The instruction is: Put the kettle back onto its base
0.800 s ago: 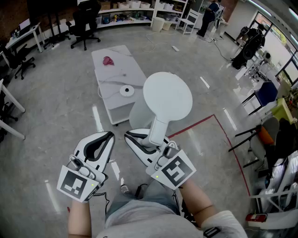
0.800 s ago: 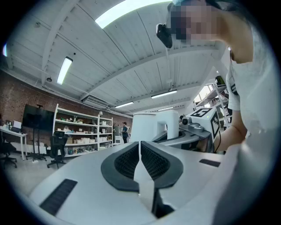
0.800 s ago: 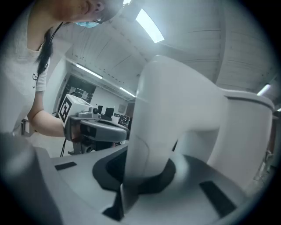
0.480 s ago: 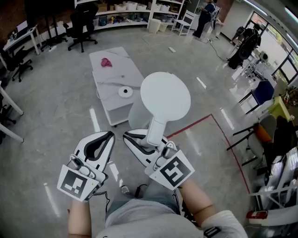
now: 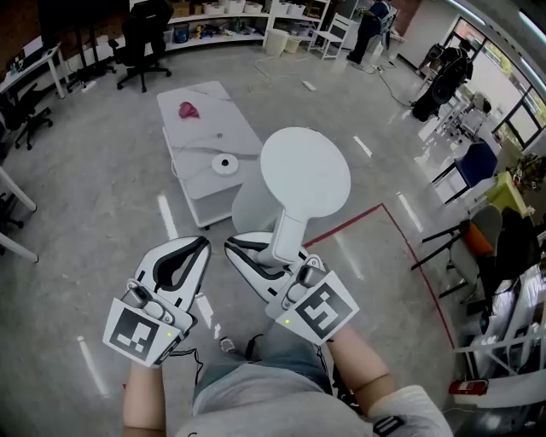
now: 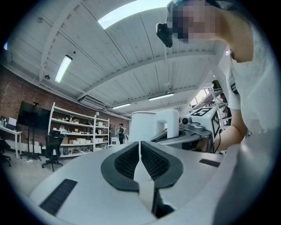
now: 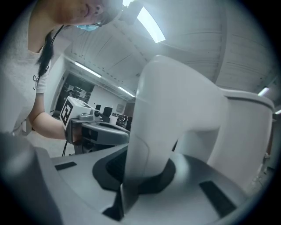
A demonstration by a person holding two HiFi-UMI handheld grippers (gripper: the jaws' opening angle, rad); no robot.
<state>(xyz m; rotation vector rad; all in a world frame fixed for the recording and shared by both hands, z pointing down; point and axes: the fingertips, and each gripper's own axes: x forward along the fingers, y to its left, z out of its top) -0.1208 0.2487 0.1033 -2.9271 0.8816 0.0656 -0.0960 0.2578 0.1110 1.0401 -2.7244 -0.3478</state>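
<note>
The white kettle (image 5: 304, 175) hangs in the air above the floor, seen from above by its round lid. My right gripper (image 5: 271, 256) is shut on the kettle's handle (image 5: 288, 232); in the right gripper view the handle (image 7: 175, 114) fills the space between the dark pads. The round white base (image 5: 224, 164) lies on the low white table (image 5: 205, 128), farther off and to the left of the kettle. My left gripper (image 5: 196, 247) is shut and empty, level beside the right one. From the left gripper view the kettle (image 6: 147, 125) shows beyond the closed jaws.
A pink item (image 5: 187, 109) and a thin cable lie on the table. Red tape (image 5: 401, 230) marks the floor at right. Office chairs (image 5: 145, 34), shelves (image 5: 222, 21), desks at left and chairs at right ring the open floor. A person (image 5: 368, 21) stands far back.
The table and base have drifted slightly up and left in the head view. The kettle stays in the right gripper's hold; the left gripper stays shut.
</note>
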